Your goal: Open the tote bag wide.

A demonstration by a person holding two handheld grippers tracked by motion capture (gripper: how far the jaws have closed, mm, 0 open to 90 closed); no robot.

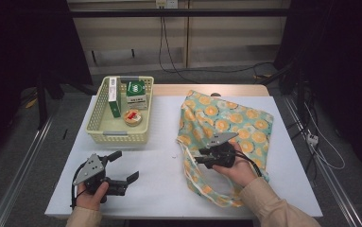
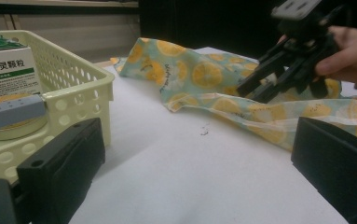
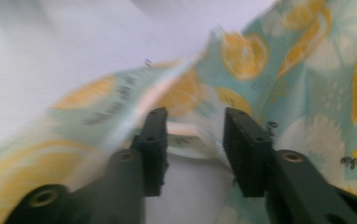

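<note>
A fabric tote bag [image 1: 226,120] printed with lemon slices lies crumpled on the right half of the white table [image 1: 159,189]. My right gripper [image 1: 198,158] points left, low over the bag's left edge, in a hand that rests on the bag. In the right gripper view its jaws stand apart [image 3: 195,116] with a pale strip of the bag's edge [image 3: 185,140] lying across the gap; the pads do not press on it. My left gripper [image 1: 124,166] is held near the table's front left, open wide with nothing in it [image 2: 197,172]. The left gripper view also catches the right gripper [image 2: 253,93] over the bag [image 2: 199,74].
A pale yellow perforated basket [image 1: 117,137] stands at the back left, holding two green-and-white boxes [image 1: 136,92] and a round flat tin [image 1: 133,117]. It sits close to the left gripper's left jaw in its view, basket [image 2: 73,88]. Bare table lies between basket and bag.
</note>
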